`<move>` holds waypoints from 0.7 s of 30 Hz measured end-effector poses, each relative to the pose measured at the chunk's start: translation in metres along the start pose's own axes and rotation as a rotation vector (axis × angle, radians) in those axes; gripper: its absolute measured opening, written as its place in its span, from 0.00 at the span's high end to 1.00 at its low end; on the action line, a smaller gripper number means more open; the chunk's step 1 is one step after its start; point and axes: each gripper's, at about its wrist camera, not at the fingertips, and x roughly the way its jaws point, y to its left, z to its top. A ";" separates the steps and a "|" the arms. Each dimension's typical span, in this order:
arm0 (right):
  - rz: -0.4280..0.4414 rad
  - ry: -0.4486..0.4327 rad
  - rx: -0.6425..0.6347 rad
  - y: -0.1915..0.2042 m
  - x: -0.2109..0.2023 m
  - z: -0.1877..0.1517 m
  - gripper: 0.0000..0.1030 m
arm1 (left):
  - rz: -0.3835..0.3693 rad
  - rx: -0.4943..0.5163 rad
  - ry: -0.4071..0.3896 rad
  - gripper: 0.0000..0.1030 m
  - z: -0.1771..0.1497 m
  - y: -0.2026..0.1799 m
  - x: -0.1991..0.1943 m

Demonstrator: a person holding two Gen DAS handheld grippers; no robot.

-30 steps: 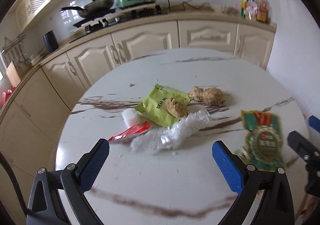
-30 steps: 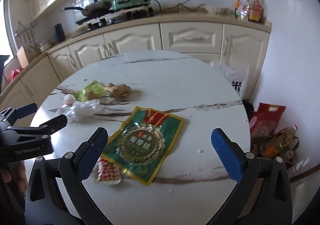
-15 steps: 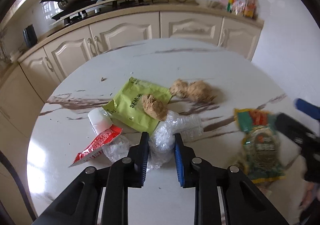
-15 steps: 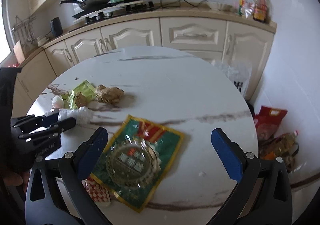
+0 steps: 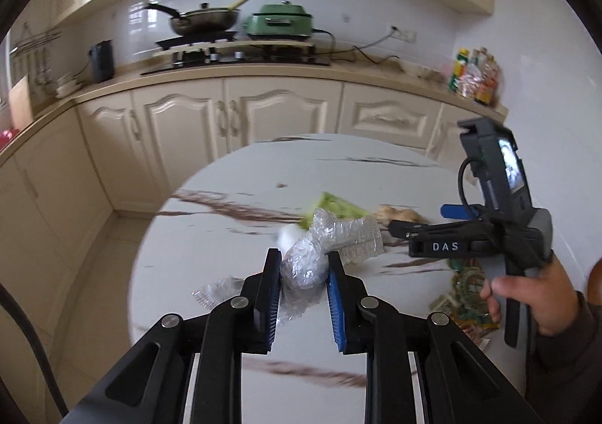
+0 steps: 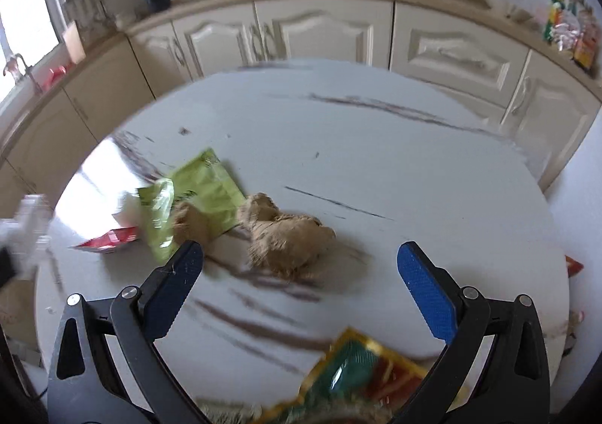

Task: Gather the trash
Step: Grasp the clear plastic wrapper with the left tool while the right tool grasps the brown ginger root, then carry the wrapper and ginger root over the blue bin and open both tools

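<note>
My left gripper (image 5: 304,275) is shut on a crumpled clear plastic bottle (image 5: 331,239) and holds it above the round marble table (image 5: 210,250). My right gripper (image 6: 301,269) is open and empty, hovering just in front of brown crumpled paper lumps (image 6: 289,232). A light green packet (image 6: 199,190) lies left of the lumps, with a red wrapper (image 6: 109,237) further left. A green and gold snack bag (image 6: 353,382) lies under the right gripper and also shows in the left wrist view (image 5: 466,296). The right gripper shows in the left wrist view (image 5: 425,224).
A clear plastic scrap (image 5: 218,290) lies on the table left of my left gripper. Cream kitchen cabinets (image 5: 244,122) and a counter with a wok (image 5: 205,17) and green cooker (image 5: 280,23) stand behind the table. Bottles (image 5: 476,77) stand at the counter's right end.
My left gripper has lifted the plastic bottle off the table. My right gripper has moved left and forward, from over the green and gold bag toward the brown paper lumps.
</note>
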 end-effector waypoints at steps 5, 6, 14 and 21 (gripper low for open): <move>0.005 0.018 -0.003 -0.002 0.014 0.001 0.24 | 0.018 -0.033 0.004 0.81 -0.011 0.020 -0.013; -0.007 0.015 -0.020 -0.001 0.013 0.000 0.31 | 0.018 -0.038 0.004 0.81 -0.012 0.020 -0.021; -0.036 0.023 -0.048 0.007 -0.001 -0.010 0.54 | -0.006 -0.092 -0.012 0.81 -0.023 0.054 -0.057; -0.051 -0.132 -0.089 0.054 -0.078 -0.014 0.54 | 0.032 -0.137 -0.054 0.81 -0.046 0.097 -0.106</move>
